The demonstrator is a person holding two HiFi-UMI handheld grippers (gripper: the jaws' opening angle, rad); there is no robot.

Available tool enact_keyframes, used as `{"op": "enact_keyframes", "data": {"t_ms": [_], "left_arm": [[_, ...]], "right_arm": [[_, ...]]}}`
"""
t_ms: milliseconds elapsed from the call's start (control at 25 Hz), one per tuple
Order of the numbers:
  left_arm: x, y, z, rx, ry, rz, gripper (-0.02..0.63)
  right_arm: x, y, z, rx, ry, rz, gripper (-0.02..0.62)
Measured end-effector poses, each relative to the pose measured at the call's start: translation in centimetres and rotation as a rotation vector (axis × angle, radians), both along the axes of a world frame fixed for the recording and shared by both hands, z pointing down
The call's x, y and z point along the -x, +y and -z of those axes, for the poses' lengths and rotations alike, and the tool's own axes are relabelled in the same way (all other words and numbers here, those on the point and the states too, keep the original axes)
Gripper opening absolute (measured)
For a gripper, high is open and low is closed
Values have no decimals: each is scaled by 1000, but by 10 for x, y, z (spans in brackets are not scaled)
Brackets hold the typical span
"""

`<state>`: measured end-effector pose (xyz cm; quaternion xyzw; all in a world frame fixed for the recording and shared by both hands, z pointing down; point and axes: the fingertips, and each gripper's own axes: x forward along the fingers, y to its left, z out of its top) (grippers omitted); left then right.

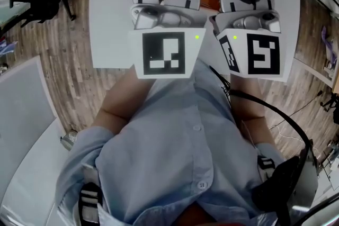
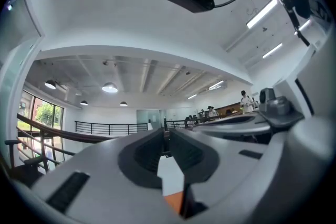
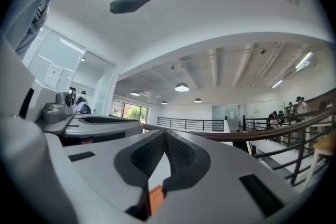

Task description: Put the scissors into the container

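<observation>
Left gripper (image 2: 165, 132) and right gripper (image 3: 165, 134) sit side by side above the near edge of the white table (image 1: 111, 18). Both have their jaws closed together and grip nothing. The top edge of the head view cuts off their tips.

Head cam steep down; left gripper (image 2: 164, 132), right gripper (image 3: 164, 135) cams level, share railing (image 2: 105, 126).

Wood-plank floor (image 1: 69, 69) below, round ceiling lamps (image 2: 109, 87) and black railing (image 2: 105, 125) beyond.
</observation>
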<state>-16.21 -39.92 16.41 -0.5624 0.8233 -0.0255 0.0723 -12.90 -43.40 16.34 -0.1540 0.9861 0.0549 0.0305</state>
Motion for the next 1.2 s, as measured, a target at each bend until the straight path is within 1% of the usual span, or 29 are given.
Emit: {"op": "enact_keyframes", "data": {"t_ms": [480,640,920,1200], "left_arm": [[-5,-3,-6,13,18,-2,40],[-5,-5,-5,12,11,1,40],[7,-8,-6,18,22,10,40],[5,-8,-11,15,28,14,40]], "right_arm": [[-7,-1,-4,-2,-1,-20,11],[-9,-3,-6,3,1,-20,11],[1,-7,-7,12,7,-18,11],[-2,-6,-13,12,7,-18,11]]}}
